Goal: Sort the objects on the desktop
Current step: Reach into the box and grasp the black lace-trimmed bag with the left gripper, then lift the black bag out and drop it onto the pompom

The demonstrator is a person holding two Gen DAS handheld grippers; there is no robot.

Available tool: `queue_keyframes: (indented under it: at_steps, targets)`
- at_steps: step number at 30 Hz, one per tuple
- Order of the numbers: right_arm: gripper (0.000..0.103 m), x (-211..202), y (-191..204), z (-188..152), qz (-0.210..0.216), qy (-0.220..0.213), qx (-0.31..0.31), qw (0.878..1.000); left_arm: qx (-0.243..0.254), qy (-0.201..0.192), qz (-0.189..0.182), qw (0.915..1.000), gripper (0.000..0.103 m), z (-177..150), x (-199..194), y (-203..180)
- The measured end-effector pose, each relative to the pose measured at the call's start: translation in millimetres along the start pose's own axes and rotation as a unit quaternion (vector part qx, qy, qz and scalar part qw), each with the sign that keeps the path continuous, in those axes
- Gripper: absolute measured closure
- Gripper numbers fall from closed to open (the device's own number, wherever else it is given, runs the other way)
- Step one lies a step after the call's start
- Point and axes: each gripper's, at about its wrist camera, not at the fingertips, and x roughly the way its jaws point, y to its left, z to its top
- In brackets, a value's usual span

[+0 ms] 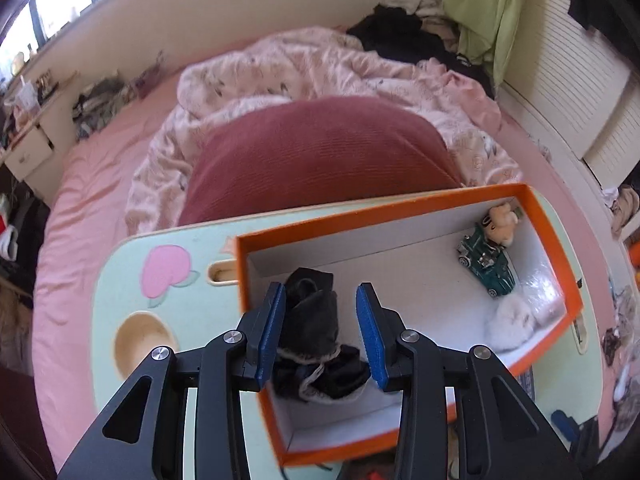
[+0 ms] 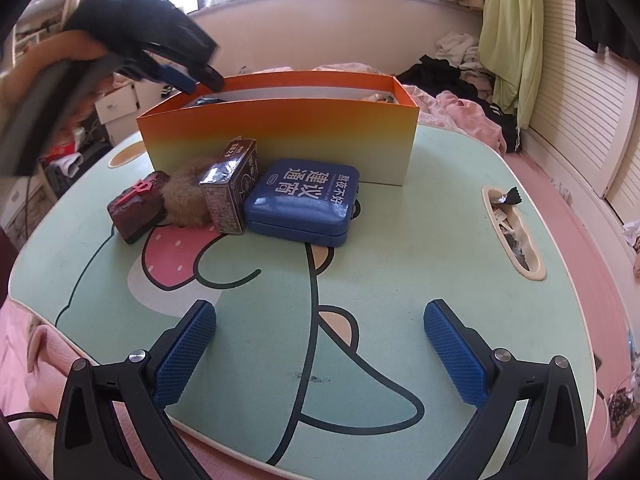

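An orange box (image 1: 400, 208) stands on the mint cartoon lap table (image 1: 120, 280). A dark cloth (image 1: 316, 332) lies crumpled in its near end. A green toy car (image 1: 490, 268), a small plush bear (image 1: 502, 220) and a white fluffy thing (image 1: 512, 320) sit at its far end. My left gripper (image 1: 322, 296) hovers over the cloth, jaws narrowed but apart, with a gap at the right pad. From the right wrist view it hangs above the orange box's (image 2: 280, 136) left corner. My right gripper (image 2: 320, 344) stands wide open over the table's (image 2: 400, 280) front, nothing between its fingers.
In front of the box lie a blue case (image 2: 304, 200), a brown carton (image 2: 230, 196), a furry brown ball (image 2: 186, 200) and a dark red block (image 2: 138, 206). A slot (image 2: 514, 236) at the table's right holds small bits. Pink bedding and a red cushion (image 1: 320, 152) surround the table.
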Motion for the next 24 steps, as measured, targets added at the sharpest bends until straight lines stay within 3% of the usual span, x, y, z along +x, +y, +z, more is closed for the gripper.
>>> queue_keyframes:
  at_steps: [3, 5, 6, 9, 13, 16, 21, 24]
  targets:
    - [0.0, -0.1, 0.7, 0.2, 0.0, 0.0, 0.0, 1.0, 0.027, 0.018, 0.034, 0.9989, 0.065, -3.3, 14.6, -9.7]
    - [0.0, -0.1, 1.2, 0.2, -0.001, 0.0, -0.001, 1.0, 0.055, 0.02, 0.05, 0.997, 0.07, -6.5, 19.5, -18.9]
    - [0.0, -0.4, 1.1, 0.4, 0.0, 0.0, 0.0, 1.0, 0.062, 0.028, 0.064, 0.9956, 0.079, -8.8, 23.6, -21.7]
    - [0.0, -0.4, 1.2, 0.2, 0.0, 0.0, -0.001, 1.0, 0.074, 0.019, 0.068, 0.9947, 0.083, -7.2, 23.8, -22.3]
    - [0.0, -0.6, 1.3, 0.0, 0.0, -0.001, -0.001, 1.0, 0.037, -0.008, 0.007, 0.9992, 0.09, -6.5, 7.4, -4.4]
    - [0.0, -0.7, 1.6, -0.2, 0.0, -0.001, -0.001, 1.0, 0.014, -0.047, -0.042, 0.9979, 0.091, -13.3, -24.8, 3.7]
    - [0.0, -0.8, 0.8, -0.5, 0.0, -0.001, -0.001, 1.0, 0.013, -0.116, -0.174, 0.9778, 0.091, -60.9, -97.9, 0.1]
    - [0.0, -1.0, 0.6, -0.7, 0.0, -0.001, -0.001, 1.0, 0.024, -0.118, -0.197, 0.9729, 0.091, -92.4, -107.4, -9.4]
